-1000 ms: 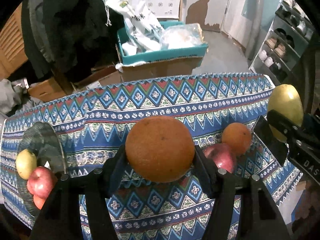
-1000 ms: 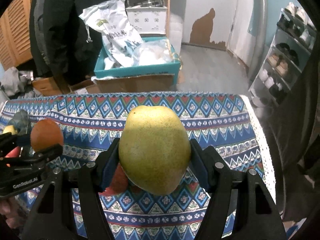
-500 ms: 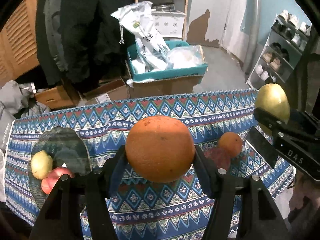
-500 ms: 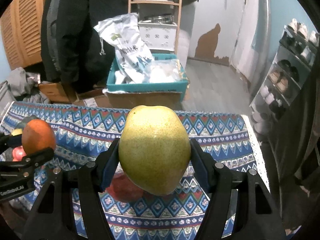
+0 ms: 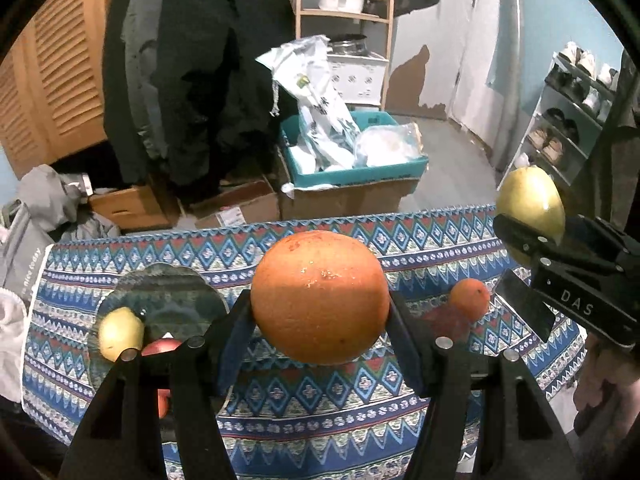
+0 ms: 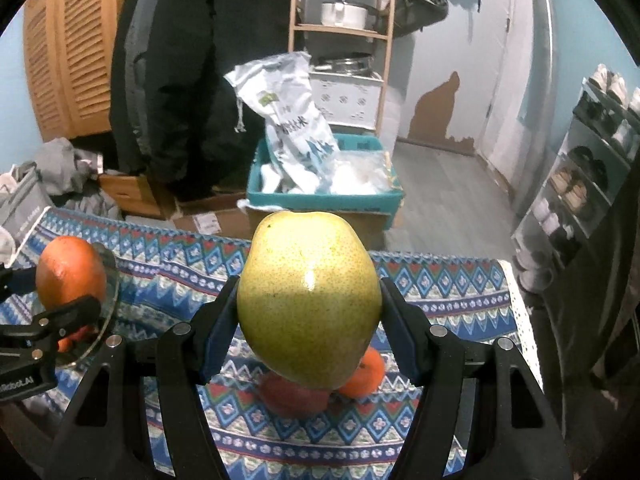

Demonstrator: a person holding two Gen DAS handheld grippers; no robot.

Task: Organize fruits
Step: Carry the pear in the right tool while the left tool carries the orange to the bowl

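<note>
the left gripper (image 5: 320, 312) has its jaws clamped on a large orange (image 5: 320, 298) above the tabletop (image 5: 280, 248); a glass plate (image 5: 160, 300) near the left edge carries a pear (image 5: 120, 334).

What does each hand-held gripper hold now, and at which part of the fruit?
The left hand-held gripper clamps the large orange at its two sides. The right hand-held gripper clamps the green pear at its widest sides.

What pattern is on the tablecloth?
The tablecloth has blue, red and white geometric diamond and zigzag bands, clearest in the left wrist view.
</note>
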